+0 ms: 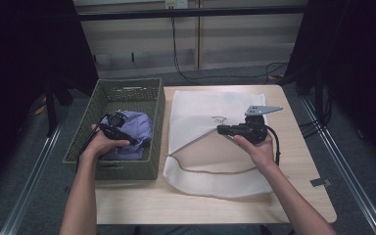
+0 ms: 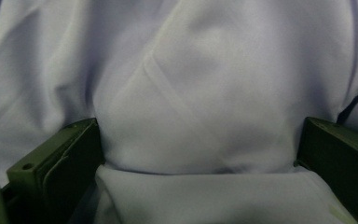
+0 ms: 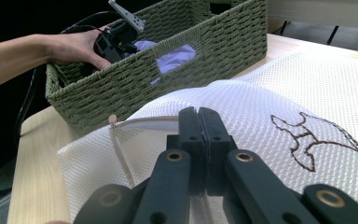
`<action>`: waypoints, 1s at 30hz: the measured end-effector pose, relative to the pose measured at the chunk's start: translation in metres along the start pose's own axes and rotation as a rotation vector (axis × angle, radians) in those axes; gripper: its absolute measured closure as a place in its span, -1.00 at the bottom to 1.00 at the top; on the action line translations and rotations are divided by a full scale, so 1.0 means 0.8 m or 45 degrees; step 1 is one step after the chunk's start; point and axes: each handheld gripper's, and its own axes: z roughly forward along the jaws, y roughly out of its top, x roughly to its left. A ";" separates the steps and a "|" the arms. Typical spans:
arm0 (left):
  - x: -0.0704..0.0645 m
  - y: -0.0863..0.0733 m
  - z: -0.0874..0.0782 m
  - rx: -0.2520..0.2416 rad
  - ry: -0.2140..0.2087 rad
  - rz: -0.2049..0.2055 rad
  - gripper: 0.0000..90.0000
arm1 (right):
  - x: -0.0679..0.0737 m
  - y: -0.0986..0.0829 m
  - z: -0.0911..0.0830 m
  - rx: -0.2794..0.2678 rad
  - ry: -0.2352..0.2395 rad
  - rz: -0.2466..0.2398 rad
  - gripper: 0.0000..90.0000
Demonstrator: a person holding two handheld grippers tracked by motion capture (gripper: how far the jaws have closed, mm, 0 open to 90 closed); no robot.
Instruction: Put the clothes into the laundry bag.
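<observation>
Item: lavender garment [image 1: 136, 133], soft, matte, heavily creased, with one flat stitched band running diagonally across it in the left gripper view [image 2: 177, 98]. It lies bunched inside the woven basket [image 1: 155, 105], filling the basket's near half; a patch of it shows through the basket's handle cut-out [image 3: 175, 59] in the right gripper view.

Item: left gripper [image 1: 119, 128], down in the basket on the garment. Its jaws stand wide apart with a mound of cloth bulging between them and a fold lying across the gap at 6 o'clock; the cloth touches both jaw faces, not pinched.

Item: white mesh laundry bag [image 1: 200, 112], flat on the wooden table [image 1: 303, 166] at 3 o'clock of the basket, just beside it. A brown outline emblem [image 3: 314, 137] is stitched on it; a pale zipper edge [image 3: 121, 151] curves along its opening.

Item: right gripper [image 1: 227, 129], at the bag's opening, its jaws pressed together with mesh at their tips, lifting an edge of the bag into a raised fold.

Edges and room: the basket walls close in the left gripper at 9, 12 and 3 o'clock; upward is free. Bare tabletop lies at 3 o'clock and 6 o'clock of the bag. The bag's far edge nears the table's far edge at 12 o'clock.
</observation>
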 end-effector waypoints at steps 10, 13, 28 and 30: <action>0.006 0.010 -0.014 0.126 0.012 0.031 -0.41 | 0.001 0.000 0.001 0.008 0.001 -0.005 1.00; 0.006 0.010 -0.016 0.134 0.007 -0.001 -0.23 | 0.001 0.000 0.002 0.008 0.000 -0.005 1.00; 0.015 0.012 -0.025 0.137 -0.086 -0.091 0.70 | 0.001 0.000 0.002 0.008 -0.002 -0.007 1.00; 0.013 0.012 -0.026 0.131 -0.083 -0.105 0.71 | 0.000 0.000 0.002 0.005 -0.003 -0.007 1.00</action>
